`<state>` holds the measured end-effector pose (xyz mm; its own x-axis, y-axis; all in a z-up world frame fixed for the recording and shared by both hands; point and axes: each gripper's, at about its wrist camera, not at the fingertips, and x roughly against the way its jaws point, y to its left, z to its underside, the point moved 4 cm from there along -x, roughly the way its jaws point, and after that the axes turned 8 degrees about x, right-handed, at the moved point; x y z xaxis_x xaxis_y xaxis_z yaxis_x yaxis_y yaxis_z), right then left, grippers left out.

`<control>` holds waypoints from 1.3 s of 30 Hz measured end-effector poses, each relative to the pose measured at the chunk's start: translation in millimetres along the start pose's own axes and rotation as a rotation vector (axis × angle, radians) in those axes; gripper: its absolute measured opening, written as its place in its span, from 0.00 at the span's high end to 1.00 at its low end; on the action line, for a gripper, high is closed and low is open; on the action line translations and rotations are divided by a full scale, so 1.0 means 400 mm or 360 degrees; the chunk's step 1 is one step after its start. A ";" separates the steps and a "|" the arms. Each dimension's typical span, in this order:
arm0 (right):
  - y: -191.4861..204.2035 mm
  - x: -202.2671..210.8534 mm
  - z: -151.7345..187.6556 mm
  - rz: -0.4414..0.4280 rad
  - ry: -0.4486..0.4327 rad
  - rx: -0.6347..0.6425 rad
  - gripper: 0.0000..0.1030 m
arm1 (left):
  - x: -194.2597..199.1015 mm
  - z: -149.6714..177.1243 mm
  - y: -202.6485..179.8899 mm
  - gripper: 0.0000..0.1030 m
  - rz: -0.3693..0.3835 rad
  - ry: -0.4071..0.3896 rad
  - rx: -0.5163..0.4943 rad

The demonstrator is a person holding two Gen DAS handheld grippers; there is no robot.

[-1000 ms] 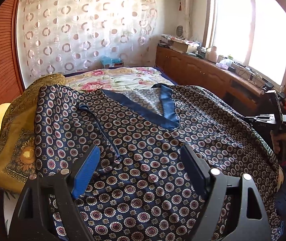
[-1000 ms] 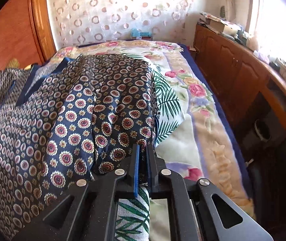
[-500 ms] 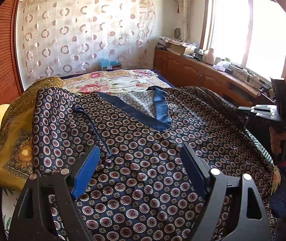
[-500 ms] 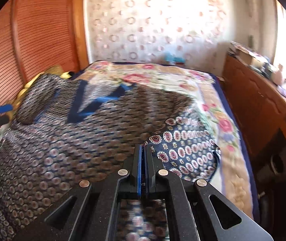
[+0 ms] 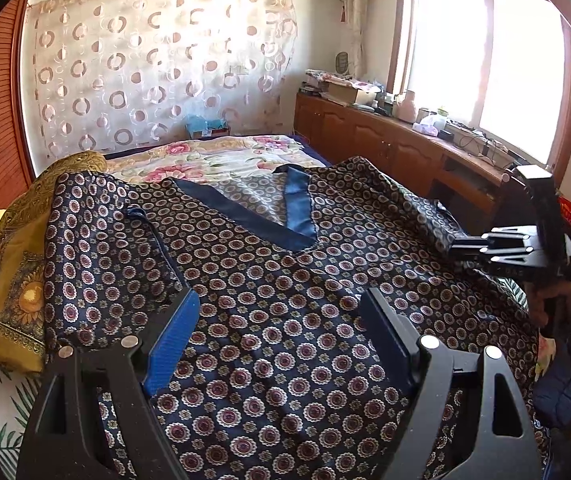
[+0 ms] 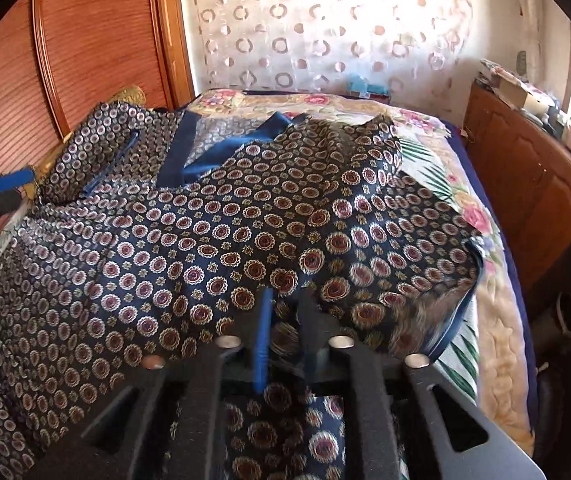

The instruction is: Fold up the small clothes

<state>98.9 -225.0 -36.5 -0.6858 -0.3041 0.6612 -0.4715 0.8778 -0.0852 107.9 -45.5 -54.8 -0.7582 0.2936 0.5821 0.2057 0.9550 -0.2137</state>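
Left tongs [image 5: 281, 336] spread wide, hovering above patterned navy garment [image 5: 269, 280] on bed [image 6: 493, 320]. Right tongs [image 6: 285, 312] slightly parted, garment fabric between them.

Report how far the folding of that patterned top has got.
Done: the patterned top lies spread on the bed, blue neckline up. In hand: the right tool pinches its right edge over the body; jaws slightly apart. The left tool hovers open, holding nothing. Left: the other side and the final folds.
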 end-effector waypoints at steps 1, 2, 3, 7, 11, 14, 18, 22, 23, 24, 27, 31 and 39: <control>-0.004 0.018 0.000 0.0014 -0.0020 -0.0015 0.68 | 0.000 0.001 -0.004 0.19 0.0003 0.0001 -0.0002; -0.016 0.039 0.001 0.0029 -0.0046 -0.0031 0.60 | 0.001 0.004 -0.007 0.19 0.0007 0.0002 -0.0004; -0.027 0.063 0.003 0.0041 -0.0080 -0.0049 0.58 | 0.001 0.005 -0.010 0.19 0.0010 0.0003 -0.0006; -0.094 0.103 0.012 0.0126 -0.0135 -0.0123 0.57 | 0.002 0.008 -0.024 0.19 0.0019 0.0002 -0.0015; -0.147 0.075 0.032 0.0249 -0.0060 -0.0174 0.57 | 0.002 0.010 -0.029 0.19 0.0019 0.0001 -0.0023; -0.175 0.022 0.048 0.0278 0.0035 -0.0238 0.57 | -0.002 0.015 -0.033 0.19 0.0023 0.0009 -0.0025; -0.199 -0.033 0.048 0.0264 0.0124 -0.0294 0.57 | -0.009 0.024 -0.039 0.19 0.0026 0.0030 -0.0031; -0.206 -0.054 0.034 0.0267 0.0155 -0.0285 0.57 | -0.012 0.028 -0.042 0.19 0.0029 0.0039 -0.0032; -0.209 -0.056 0.035 0.0278 0.0153 -0.0269 0.57 | -0.011 0.028 -0.042 0.19 0.0032 0.0039 -0.0032; -0.209 -0.057 0.037 0.0291 0.0159 -0.0252 0.58 | -0.010 0.029 -0.042 0.19 0.0032 0.0039 -0.0031; -0.199 -0.063 0.027 0.0275 0.0157 -0.0186 0.92 | -0.009 0.030 -0.040 0.19 0.0031 0.0038 -0.0027; -0.190 -0.065 0.017 0.0206 0.0165 -0.0138 0.98 | -0.006 0.029 -0.033 0.19 0.0032 0.0031 -0.0013; -0.141 0.008 -0.154 0.0208 -0.0072 -0.0018 0.98 | -0.004 0.029 -0.017 0.19 0.0026 0.0021 0.0017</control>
<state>157.6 -252.6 16.2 -0.7656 -0.2030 0.6105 -0.3704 0.9150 -0.1602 100.7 -52.9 -63.3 -0.7465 0.3098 0.5889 0.2116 0.9496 -0.2314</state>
